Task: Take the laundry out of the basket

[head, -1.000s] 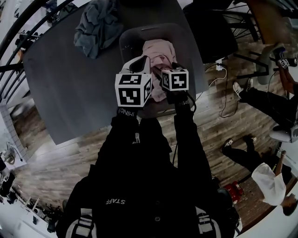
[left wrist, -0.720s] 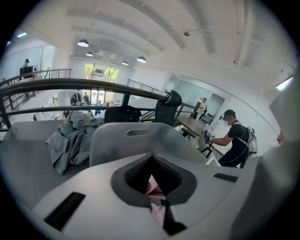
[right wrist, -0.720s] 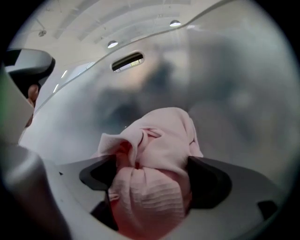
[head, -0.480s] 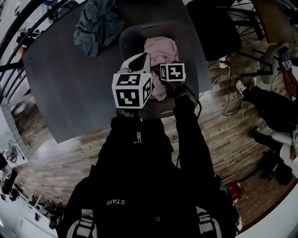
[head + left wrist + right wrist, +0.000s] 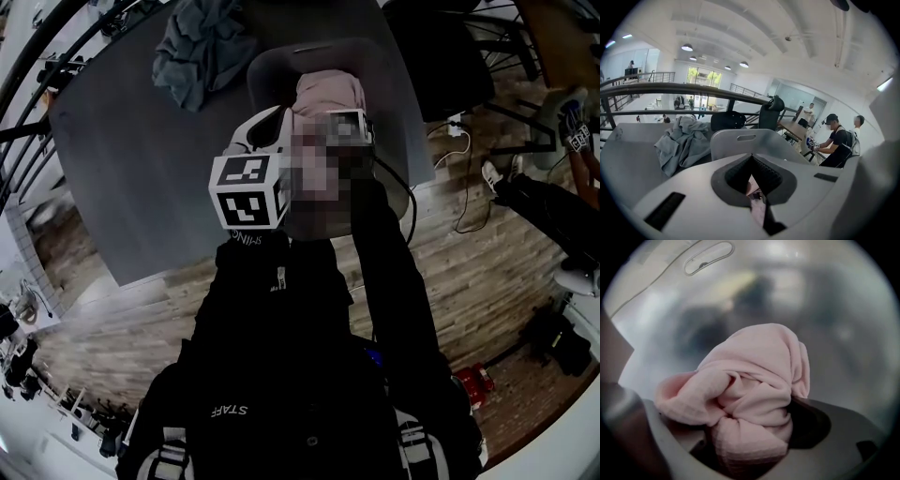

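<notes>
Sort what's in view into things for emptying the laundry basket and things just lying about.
For the job: basket; pink garment inside it; grey garment on the table, probably laundry already out.
Just lying about: black chair; railing; person at a far desk.

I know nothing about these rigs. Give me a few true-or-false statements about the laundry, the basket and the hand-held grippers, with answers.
1. A pink cloth lies inside the basket. True.
2. The basket stands on the floor. False: it stands on the grey table.
3. A grey-blue cloth lies heaped on the table outside the basket. True.
4. The right hand-held gripper is shut with nothing between its jaws. False: its jaws have just been opening and stand wide, with the pink cloth between them.
</notes>
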### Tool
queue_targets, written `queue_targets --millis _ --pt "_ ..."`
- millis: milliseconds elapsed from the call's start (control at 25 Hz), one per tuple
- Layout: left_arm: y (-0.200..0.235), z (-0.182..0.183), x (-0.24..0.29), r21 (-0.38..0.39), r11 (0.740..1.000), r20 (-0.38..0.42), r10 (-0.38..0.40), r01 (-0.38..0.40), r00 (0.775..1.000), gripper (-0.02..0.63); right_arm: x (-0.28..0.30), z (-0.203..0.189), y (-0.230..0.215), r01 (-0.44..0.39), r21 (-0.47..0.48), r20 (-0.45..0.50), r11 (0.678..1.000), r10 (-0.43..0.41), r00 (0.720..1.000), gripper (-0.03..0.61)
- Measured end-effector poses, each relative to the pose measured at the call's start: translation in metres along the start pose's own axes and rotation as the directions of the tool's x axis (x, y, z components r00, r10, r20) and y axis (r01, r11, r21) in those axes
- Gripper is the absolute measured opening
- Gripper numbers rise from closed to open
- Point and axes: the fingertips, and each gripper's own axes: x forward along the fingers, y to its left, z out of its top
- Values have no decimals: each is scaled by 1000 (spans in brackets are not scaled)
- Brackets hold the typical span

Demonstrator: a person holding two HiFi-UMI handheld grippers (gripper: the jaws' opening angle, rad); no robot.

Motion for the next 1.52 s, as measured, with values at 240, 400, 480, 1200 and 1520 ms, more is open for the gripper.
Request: queue_targets --millis 240,400,480,1200,1520 --pt "11 -1 -16 -17 1000 17 17 -17 1000 -3 -15 2 1 0 -21 42 1000 1 999 317" --pt "10 1 -29 -17 1000 36 13 -13 999 -3 -33 5 5 -5 -32 93 999 8 996 214" --pt "11 1 -35 -19 1000 45 14 -13 999 -3 -43 8 8 -15 -31 120 999 19 993 198" --pt "-22 48 -132 22 1000 225 -20 15 974 -3 -288 33 71 66 -75 630 995 -4 776 193" --pt "-56 95 -183 87 996 358 -60 30 932 -3 -408 26 76 105 -1 807 994 -61 587 195"
